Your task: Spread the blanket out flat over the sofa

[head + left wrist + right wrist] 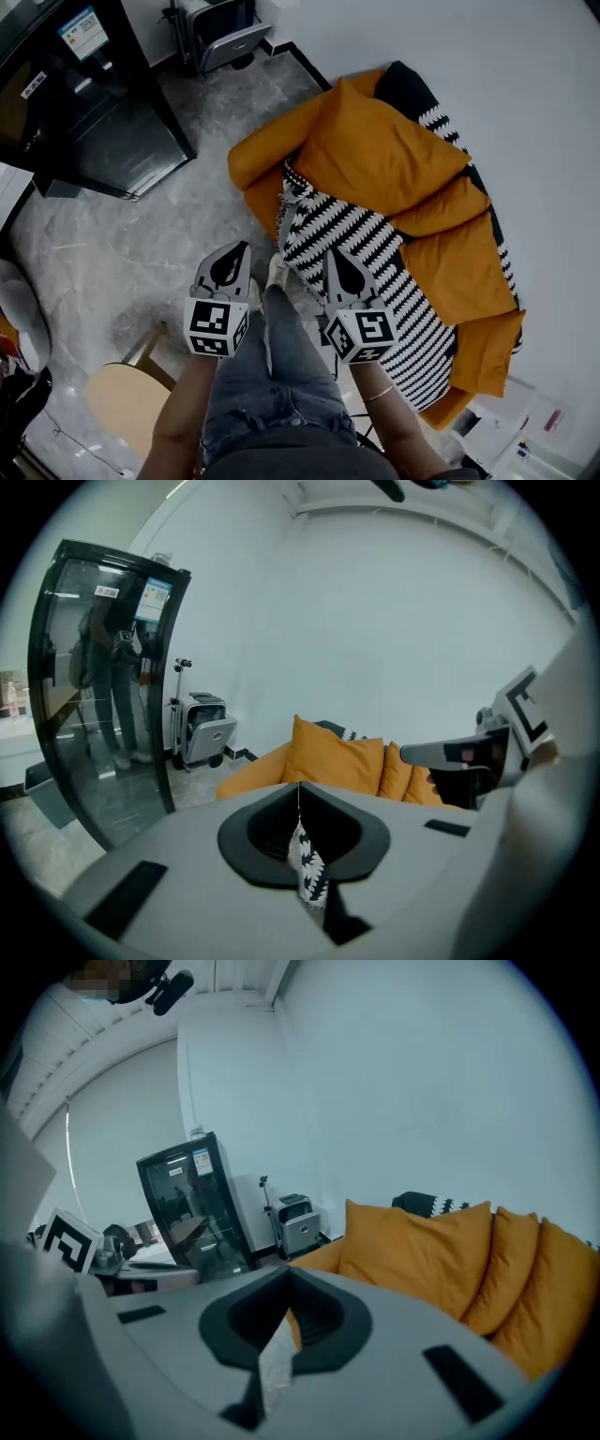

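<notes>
An orange sofa (375, 150) with big orange cushions (450, 267) stands against the white wall. A black-and-white zigzag blanket (375, 253) lies along its seat and front edge, and more of it shows behind the cushions (436, 117). My left gripper (240, 246) hangs over the floor just left of the blanket's near edge; in the left gripper view a scrap of the patterned blanket (307, 874) is pinched in its shut jaws. My right gripper (330, 253) sits over the striped blanket, shut on a pale fold of fabric (274, 1363).
A dark glass cabinet (94, 94) stands at the left, with a grey suitcase (225, 33) beyond it. A round wooden stool (127, 398) is near my left leg. My jeans-clad legs (272, 375) stand close to the sofa front. Papers (525, 422) lie at the lower right.
</notes>
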Action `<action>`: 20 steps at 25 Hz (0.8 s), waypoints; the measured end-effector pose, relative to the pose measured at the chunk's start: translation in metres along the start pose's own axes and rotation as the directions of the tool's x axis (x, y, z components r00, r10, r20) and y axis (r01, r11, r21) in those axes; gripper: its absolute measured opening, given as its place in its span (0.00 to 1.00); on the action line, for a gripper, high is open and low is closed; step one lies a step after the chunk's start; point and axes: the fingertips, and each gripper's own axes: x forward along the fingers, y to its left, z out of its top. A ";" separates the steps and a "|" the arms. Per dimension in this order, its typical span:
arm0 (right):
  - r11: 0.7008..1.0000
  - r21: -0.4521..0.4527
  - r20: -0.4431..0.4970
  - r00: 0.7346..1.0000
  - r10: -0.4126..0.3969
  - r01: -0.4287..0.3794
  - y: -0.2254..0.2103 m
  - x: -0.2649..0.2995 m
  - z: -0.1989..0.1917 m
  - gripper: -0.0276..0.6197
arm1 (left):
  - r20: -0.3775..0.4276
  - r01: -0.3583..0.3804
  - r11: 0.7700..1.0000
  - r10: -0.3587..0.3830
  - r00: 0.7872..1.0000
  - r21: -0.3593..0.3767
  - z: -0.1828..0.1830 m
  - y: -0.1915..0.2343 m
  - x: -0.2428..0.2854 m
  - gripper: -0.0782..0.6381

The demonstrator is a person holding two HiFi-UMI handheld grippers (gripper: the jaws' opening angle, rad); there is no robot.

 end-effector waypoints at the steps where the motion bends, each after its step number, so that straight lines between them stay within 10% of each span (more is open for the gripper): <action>1: 1.000 0.008 -0.006 1.000 -0.004 0.004 -0.006 0.005 -0.004 0.06 | -0.009 0.001 1.000 -0.001 1.000 0.003 -0.004 0.001 0.008 0.13; 20: 0.997 0.077 -0.141 0.990 0.017 -0.007 -0.093 0.115 -0.106 0.06 | -0.135 0.039 0.998 -0.033 0.990 0.043 -0.085 0.001 0.186 0.14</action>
